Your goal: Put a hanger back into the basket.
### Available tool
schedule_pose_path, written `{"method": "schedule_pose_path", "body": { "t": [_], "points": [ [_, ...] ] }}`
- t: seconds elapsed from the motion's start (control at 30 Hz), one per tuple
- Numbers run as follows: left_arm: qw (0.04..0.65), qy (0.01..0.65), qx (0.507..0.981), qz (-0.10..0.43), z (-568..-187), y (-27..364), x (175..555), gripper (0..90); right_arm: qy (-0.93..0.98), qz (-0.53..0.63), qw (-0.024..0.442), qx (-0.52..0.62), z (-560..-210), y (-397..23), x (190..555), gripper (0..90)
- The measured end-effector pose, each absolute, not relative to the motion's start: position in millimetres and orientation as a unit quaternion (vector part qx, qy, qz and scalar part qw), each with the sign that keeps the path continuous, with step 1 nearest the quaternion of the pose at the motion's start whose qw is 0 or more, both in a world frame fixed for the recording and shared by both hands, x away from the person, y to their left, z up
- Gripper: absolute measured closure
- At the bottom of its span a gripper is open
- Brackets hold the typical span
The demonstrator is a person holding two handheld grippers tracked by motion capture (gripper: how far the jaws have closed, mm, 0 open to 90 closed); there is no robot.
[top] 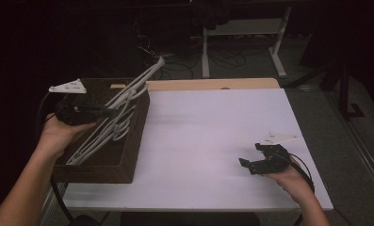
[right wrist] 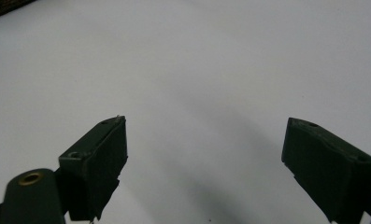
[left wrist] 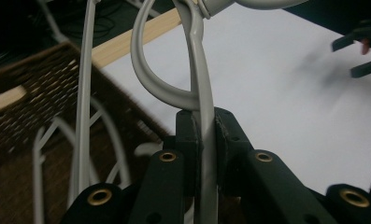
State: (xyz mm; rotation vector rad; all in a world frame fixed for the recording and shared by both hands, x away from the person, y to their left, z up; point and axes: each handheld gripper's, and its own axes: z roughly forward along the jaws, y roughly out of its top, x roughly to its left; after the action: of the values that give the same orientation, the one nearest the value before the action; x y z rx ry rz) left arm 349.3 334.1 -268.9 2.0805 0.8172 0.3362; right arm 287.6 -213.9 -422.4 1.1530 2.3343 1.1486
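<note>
left gripper (top: 110, 112) fingers clamped on grey hanger (left wrist: 203, 140), held tilted over brown basket (top: 128, 160) at bench (top: 208, 141) left edge | more hangers (top: 107, 134) in basket, count unclear | right gripper (top: 253, 162) fingers apart, empty, low over bare bench near right edge | hanger top cut off in left gripper view

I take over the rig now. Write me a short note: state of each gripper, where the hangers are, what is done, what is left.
Left gripper: shut on one grey hanger, lifted slanting above the brown basket.
Right gripper: open, holding nothing, low over the white table.
Other hangers lie in the basket.
Done: one hanger gripped and raised.
Left: probably bring it out onto the table, then the others.
</note>
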Motion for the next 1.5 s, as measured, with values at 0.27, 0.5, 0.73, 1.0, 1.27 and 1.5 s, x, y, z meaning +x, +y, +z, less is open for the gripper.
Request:
{"method": "schedule_pose_path", "body": {
  "t": [0.27,0.5,0.73,1.0,1.27,1.5],
  "points": [
    [0.422,0.356,0.822,0.14,-289.0,380.2,340.8,81.9,0.809,0.399,0.149,0.405,-422.7,-216.6,288.8,14.0],
    [0.407,0.37,0.823,0.139,-306.5,402.2,337.3,81.9,0.808,0.398,0.149,0.409,-422.7,-217.4,289.6,14.0],
    [0.409,0.372,0.823,0.131,-319.0,408.3,338.1,81.9,0.808,0.397,0.149,0.41,-422.8,-217.5,290.0,14.0],
    [0.391,0.372,0.832,0.129,-327.9,406.6,335.8,81.8,0.808,0.395,0.149,0.411,-423.3,-217.9,291.0,14.0],
    [0.394,0.416,0.806,0.149,-339.2,414.8,343.7,48.7,0.807,0.397,0.15,0.41,-422.1,-218.1,290.9,14.0],
    [0.426,0.404,0.794,0.155,-332.9,412.9,342.5,31.1,0.808,0.399,0.152,0.406,-419.2,-217.2,290.7,14.1]
  ]
}}
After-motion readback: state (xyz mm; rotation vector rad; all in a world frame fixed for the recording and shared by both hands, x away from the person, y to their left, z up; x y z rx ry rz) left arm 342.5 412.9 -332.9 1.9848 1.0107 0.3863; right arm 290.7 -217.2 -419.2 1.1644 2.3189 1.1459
